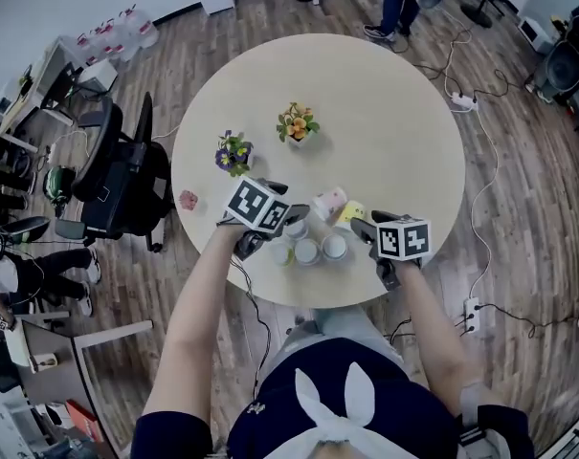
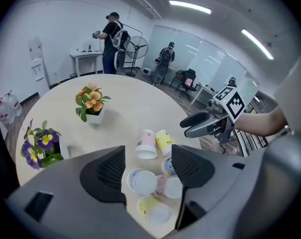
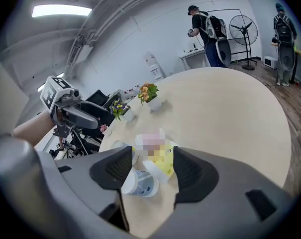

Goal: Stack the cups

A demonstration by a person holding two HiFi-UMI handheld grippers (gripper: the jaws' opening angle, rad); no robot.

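Observation:
Several paper cups cluster near the front edge of the round table. A pink cup and a yellow cup lie on their sides, and others stand upright beside them. My left gripper hovers over the cluster's left side, open and empty. Looking along its jaws, I see a white-rimmed cup and a yellow cup below. My right gripper hangs at the cluster's right, also open and empty. Its own view shows a blue-patterned cup lying on its side.
Two small flower pots stand farther back, one orange and one purple. A small pink object sits at the table's left edge. A black office chair is close to the left. People stand by a desk in the background.

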